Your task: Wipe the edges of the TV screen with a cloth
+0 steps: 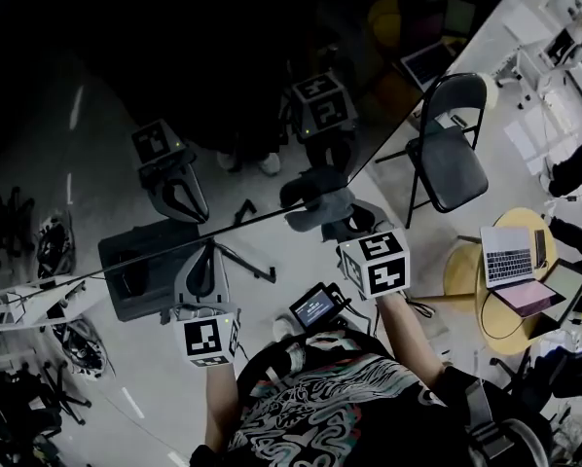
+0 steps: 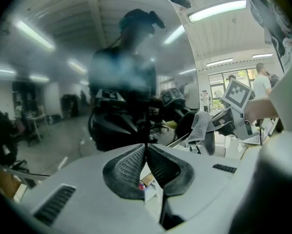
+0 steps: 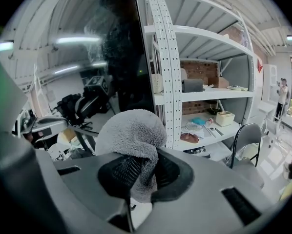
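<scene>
The TV screen (image 1: 96,56) is a dark, mirror-like panel filling the upper left of the head view, and its edge (image 1: 262,217) runs diagonally. My right gripper (image 1: 332,210) is shut on a grey fluffy cloth (image 1: 315,195), which lies against that edge near a corner. The right gripper view shows the cloth (image 3: 132,130) bulging out of the right gripper (image 3: 143,162), beside the screen (image 3: 77,57). My left gripper (image 1: 200,269) sits lower left along the edge, shut and empty. In the left gripper view its tips (image 2: 146,149) are close to the glass, with the cloth (image 2: 200,126) to the right.
A black folding chair (image 1: 447,154) stands right of the screen. A round yellow table (image 1: 461,270) with laptops is further right. A white shelf rack (image 3: 185,87) with small items stands next to the screen. A small lit device (image 1: 315,307) hangs at the person's chest.
</scene>
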`<state>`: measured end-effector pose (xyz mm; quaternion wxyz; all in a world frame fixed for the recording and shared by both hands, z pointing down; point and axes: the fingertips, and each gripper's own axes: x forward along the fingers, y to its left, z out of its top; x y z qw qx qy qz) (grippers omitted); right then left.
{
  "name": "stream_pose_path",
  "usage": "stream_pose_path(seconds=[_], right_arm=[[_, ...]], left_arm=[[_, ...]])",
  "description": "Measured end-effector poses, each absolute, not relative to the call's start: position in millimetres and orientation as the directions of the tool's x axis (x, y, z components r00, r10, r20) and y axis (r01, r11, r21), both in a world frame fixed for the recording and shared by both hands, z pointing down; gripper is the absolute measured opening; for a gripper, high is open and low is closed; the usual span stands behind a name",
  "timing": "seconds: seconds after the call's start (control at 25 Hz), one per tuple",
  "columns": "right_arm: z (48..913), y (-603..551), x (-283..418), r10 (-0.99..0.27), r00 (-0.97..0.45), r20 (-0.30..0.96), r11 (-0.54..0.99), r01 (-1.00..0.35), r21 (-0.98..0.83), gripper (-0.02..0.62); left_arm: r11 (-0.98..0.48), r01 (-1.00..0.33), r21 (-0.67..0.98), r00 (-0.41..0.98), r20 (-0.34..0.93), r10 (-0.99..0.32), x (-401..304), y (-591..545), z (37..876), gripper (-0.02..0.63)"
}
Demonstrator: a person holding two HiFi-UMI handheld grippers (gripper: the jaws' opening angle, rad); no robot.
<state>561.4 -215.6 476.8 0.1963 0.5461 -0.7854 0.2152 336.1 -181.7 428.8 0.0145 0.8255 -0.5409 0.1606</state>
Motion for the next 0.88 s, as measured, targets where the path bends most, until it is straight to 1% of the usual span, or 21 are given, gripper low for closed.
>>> stream_pose_path(seconds=[0.2, 0.48, 0.88], right_arm=[[477, -216, 560, -0.758, -0.348, 0.551, 0.339, -0.933, -0.122, 0.069], [476, -217, 559, -0.754, -0.349, 0.556, 0.337, -0.933, -0.129, 0.069], [479, -217, 550, -0.738, -0.369, 0.565, 0.362, -0.923, -0.129, 0.069]], left_arm=[[-0.395, -0.907, -0.148, 0.343, 0.288, -0.894, 339, -180, 434, 0.026], [-0.362, -0.921, -0.146, 0.309, 0.293, -0.905, 343, -173, 438, 0.026], [-0.322, -0.937, -0.139, 0.274, 0.285, -0.919, 335, -169, 440, 0.026]])
